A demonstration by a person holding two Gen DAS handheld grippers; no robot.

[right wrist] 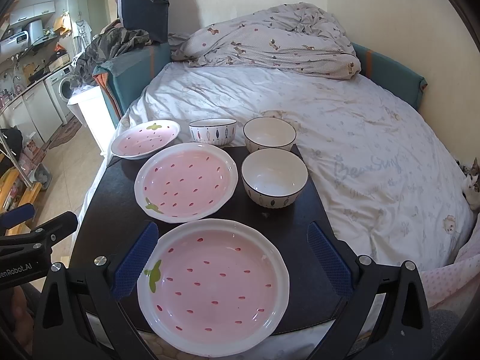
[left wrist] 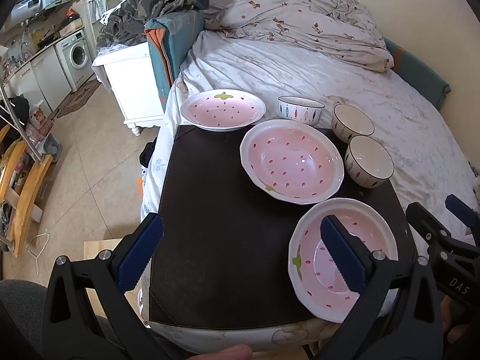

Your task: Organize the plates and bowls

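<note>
Three pink strawberry plates sit on a dark mat [left wrist: 222,210] on the bed: a near one [right wrist: 214,288], a middle one [right wrist: 186,183] and a far one [right wrist: 145,139]. Three white bowls stand to their right: a near one [right wrist: 274,178], a far one [right wrist: 269,135] and a fish-patterned one [right wrist: 213,131]. My right gripper [right wrist: 232,262] is open and empty, its fingers either side of the near plate. My left gripper [left wrist: 241,253] is open and empty over the mat's front, its right finger [left wrist: 342,256] over the near plate [left wrist: 360,249]. The middle plate [left wrist: 292,162] lies beyond.
The bed [right wrist: 345,120] with a crumpled duvet [right wrist: 270,42] extends behind and to the right. A white cabinet [left wrist: 129,84] stands left of the bed. The kitchen with a washing machine [left wrist: 76,54] is far left. A cat [right wrist: 472,186] is at the right edge.
</note>
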